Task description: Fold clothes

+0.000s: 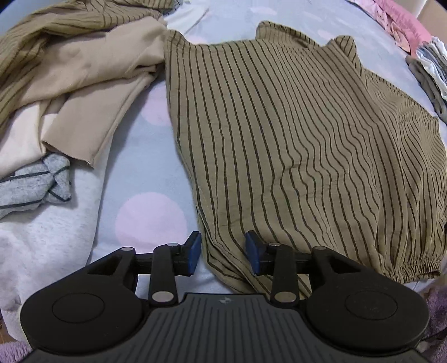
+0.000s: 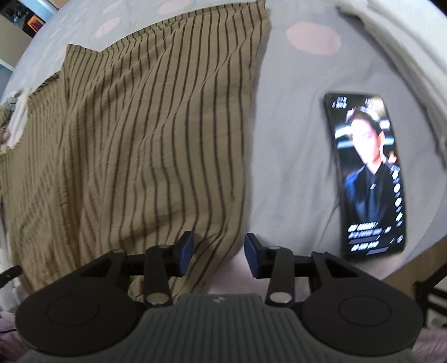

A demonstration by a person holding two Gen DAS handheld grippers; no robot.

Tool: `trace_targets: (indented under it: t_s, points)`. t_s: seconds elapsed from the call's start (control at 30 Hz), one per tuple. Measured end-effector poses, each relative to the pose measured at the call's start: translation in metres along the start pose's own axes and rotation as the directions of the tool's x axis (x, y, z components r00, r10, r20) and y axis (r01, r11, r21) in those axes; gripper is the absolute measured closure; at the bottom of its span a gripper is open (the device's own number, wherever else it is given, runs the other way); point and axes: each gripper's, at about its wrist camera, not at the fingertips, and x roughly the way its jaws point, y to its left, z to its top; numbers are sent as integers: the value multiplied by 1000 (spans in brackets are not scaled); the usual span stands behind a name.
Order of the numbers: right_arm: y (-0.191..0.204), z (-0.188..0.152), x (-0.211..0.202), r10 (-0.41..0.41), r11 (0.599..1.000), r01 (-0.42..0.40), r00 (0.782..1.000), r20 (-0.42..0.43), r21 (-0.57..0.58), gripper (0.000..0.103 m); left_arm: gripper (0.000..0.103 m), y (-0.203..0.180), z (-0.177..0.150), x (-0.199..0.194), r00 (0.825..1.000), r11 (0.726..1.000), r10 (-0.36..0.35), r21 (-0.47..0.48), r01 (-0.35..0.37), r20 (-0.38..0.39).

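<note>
Across the dotted sheet (image 1: 145, 178) lies our striped garment (image 1: 279, 134), spread flat between both tools; left gripper (image 1: 223, 252) and right gripper (image 2: 218, 252) hover released over its near corners, nothing pinched; next we judge each must clench a corner, then fold it toward the far edge.

The striped garment (image 1: 293, 145) is olive-tan with thin dark stripes running its length. The bedsheet (image 1: 145, 167) beneath it is pale blue with large soft-pink dots. Left of the striped garment lie a plain beige garment (image 1: 92, 81), a cream one (image 1: 19, 142), a light heather-grey sweatshirt (image 1: 47, 237) and a grey cloth with dark lines (image 1: 36, 184). Pink fabric (image 1: 402, 25) shows beyond its far right corner. The left gripper (image 1: 222, 255) and right gripper (image 2: 218, 255) are black with blue pads (image 1: 194, 255). The phone (image 2: 366, 173) is black, its screen lit.
</note>
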Motion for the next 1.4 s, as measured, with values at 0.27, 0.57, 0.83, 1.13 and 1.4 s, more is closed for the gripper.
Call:
trace_targets:
  t_s: [0.27,0.57,0.83,1.13,1.4]
  points:
    - [5,-31,10,93,992,-85,991,-97,91,60,70,-4,-7,-1,1000,999,-24,-48,23,-17]
    - [31,-38,6,99,995,-98,993,-68,17,95,70,-14,-11,-5,1000,1000,16,17,-15,-10]
    - [83,-38,-28,174,977,-166,984,47,-135,96,70,-21,-11,-7,1000,998,31,62,-31,5]
    - [186,-55,-37,322,868,-308,946,-31,-389,97,86,-14,-15,-10,1000,997,-3,77,1,18]
    - [257,-91,-17,360,727,-442,897,-255,-526,97,87,18,-18,-18,1000,1000,0,-2,0,15]
